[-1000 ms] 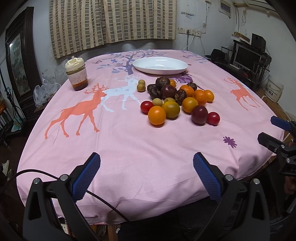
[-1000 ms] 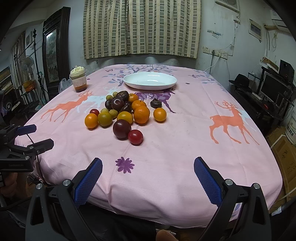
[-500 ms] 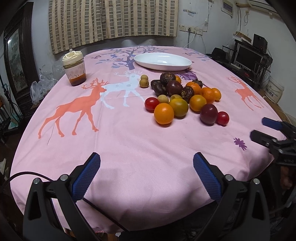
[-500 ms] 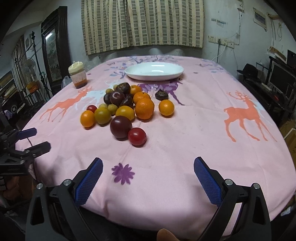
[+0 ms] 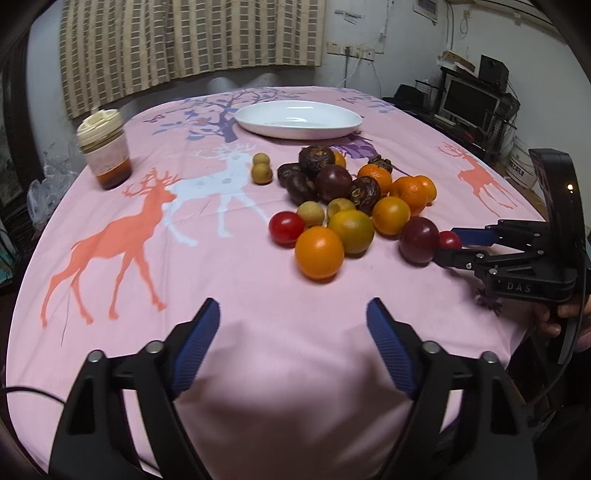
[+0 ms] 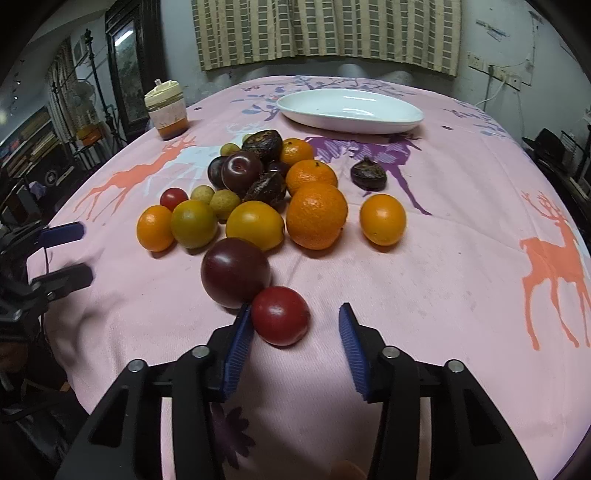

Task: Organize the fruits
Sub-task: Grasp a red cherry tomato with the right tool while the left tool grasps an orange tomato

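pink cloth [image 6: 424,280] printed with deer is covering the table and filling both views, under a checked curtain [image 6: 325,33]. the right gripper [image 6: 293,345] is sitting low on it with its blue pads spread apart, bracketing the small red fruit [image 6: 280,315]; the left pad is touching or nearly touching the fruit's side, while the right pad is standing clear of it, so nothing is being squeezed. that fruit is round, showing no long axis worth naming, and is lying against the dark plum [image 6: 235,272] just behind it. beyond those, the heap of oranges [image 6: 317,216], yellow-green fruits and wrinkled dark ones is lying mid-table, one orange [image 6: 382,219] sitting apart on the right and one dark wrinkled fruit [image 6: 368,174] apart behind it. the oval white plate [image 6: 349,110] is lying at the far end, its long axis running left to right, and a capped jar [image 6: 165,109] is standing upright far left. the left gripper [image 5: 293,345] is hovering over the near edge, pads wide apart and holding nothing, pointing toward the heap.
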The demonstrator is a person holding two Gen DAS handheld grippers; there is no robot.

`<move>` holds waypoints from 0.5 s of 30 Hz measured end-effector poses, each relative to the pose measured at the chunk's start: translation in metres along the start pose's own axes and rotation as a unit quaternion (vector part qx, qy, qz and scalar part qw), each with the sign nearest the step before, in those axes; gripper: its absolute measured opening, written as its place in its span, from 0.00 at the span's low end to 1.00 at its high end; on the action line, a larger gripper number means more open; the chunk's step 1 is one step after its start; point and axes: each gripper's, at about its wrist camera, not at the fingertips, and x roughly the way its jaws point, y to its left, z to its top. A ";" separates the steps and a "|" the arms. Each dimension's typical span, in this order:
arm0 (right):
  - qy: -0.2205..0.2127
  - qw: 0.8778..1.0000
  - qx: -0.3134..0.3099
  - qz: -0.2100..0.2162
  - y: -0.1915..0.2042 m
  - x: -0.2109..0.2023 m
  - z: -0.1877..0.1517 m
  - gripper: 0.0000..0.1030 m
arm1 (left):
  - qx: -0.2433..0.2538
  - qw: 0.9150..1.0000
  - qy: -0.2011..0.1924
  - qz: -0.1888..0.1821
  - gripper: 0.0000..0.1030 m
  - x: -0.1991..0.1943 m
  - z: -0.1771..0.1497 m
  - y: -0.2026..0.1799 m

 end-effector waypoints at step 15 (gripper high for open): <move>-0.021 0.999 0.033 0.036 -0.015 -0.023 -0.008 0.28 | 0.021 0.998 0.049 -0.040 0.43 0.055 0.033 -0.010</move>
